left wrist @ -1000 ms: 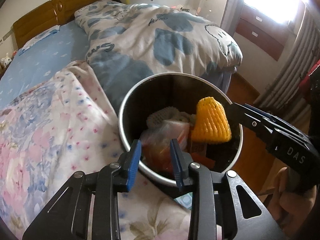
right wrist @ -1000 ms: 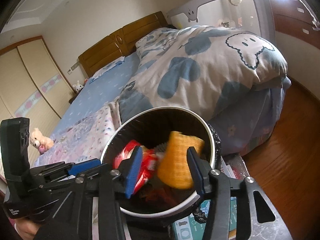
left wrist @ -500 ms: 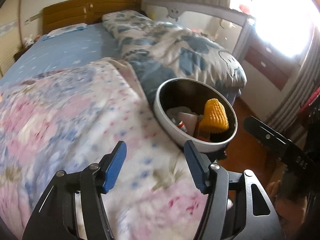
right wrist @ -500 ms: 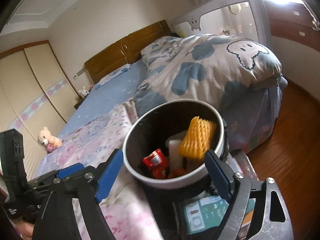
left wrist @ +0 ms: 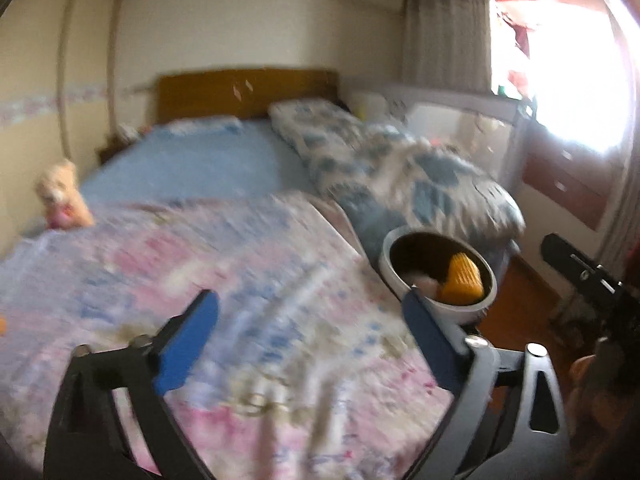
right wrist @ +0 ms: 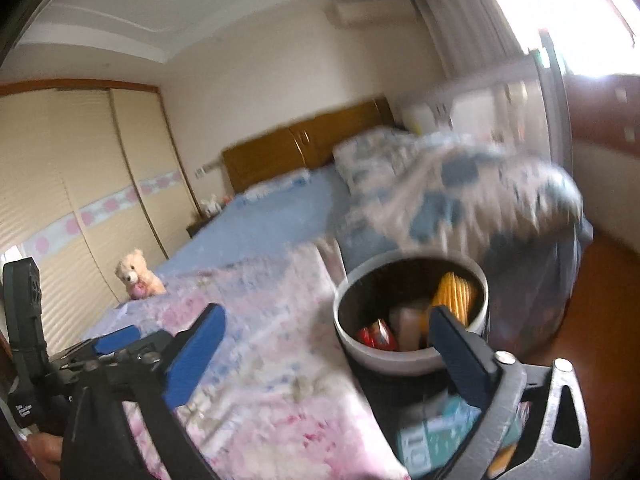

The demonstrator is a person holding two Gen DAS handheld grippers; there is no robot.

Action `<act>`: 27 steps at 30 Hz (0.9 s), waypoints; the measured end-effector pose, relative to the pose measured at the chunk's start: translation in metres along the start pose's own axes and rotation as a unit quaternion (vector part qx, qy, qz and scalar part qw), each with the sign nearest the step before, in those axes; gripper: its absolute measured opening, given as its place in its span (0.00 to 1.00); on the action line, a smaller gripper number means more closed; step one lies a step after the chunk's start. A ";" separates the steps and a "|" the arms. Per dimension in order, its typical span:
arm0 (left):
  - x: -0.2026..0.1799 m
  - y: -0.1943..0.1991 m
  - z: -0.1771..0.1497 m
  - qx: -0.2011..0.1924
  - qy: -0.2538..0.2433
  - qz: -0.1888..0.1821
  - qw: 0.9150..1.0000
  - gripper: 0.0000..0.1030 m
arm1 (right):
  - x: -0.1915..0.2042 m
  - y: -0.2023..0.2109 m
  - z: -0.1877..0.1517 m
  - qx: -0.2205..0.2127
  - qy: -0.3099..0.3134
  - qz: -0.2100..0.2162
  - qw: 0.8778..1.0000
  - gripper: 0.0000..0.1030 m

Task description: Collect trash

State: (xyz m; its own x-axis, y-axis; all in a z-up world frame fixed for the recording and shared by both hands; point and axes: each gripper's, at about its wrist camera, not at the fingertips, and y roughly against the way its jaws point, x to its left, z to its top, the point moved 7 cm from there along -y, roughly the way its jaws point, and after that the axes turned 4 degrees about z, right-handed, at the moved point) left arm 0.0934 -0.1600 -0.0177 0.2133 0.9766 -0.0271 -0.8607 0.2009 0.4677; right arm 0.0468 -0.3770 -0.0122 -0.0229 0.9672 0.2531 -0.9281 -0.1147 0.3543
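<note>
Several trash pieces already sit in the round bin (right wrist: 412, 316), lower right of the right wrist frame: a yellow foam net sleeve (right wrist: 456, 294), a red wrapper (right wrist: 374, 334) and something pale between them. Right gripper (right wrist: 326, 354) is spread wide, empty; left gripper (left wrist: 310, 340) likewise wide, nothing between its pads. Judging by this, drop-off looks done. An orange speck at the left edge of the left wrist frame may be more trash, too blurred to say. Only the right view shows the red wrapper and a teal box (right wrist: 436, 432) under the bin; only the left view shows the window (left wrist: 576, 80). Both show the floral quilt (left wrist: 240, 280) and teddy bear (right wrist: 138, 274).
</note>
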 end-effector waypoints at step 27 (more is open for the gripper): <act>0.045 0.035 -0.014 -0.068 -0.010 0.118 0.991 1.00 | 0.046 -0.022 -0.029 -0.007 0.072 0.030 0.997 1.00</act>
State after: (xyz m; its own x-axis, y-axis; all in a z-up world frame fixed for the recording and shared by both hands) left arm 0.0668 -0.1080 -0.0149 0.0067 0.9962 0.0863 -0.9421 -0.0227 0.3347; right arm 0.0552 -0.3234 -0.0343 -0.1311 0.9812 0.1414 -0.9285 -0.1715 0.3293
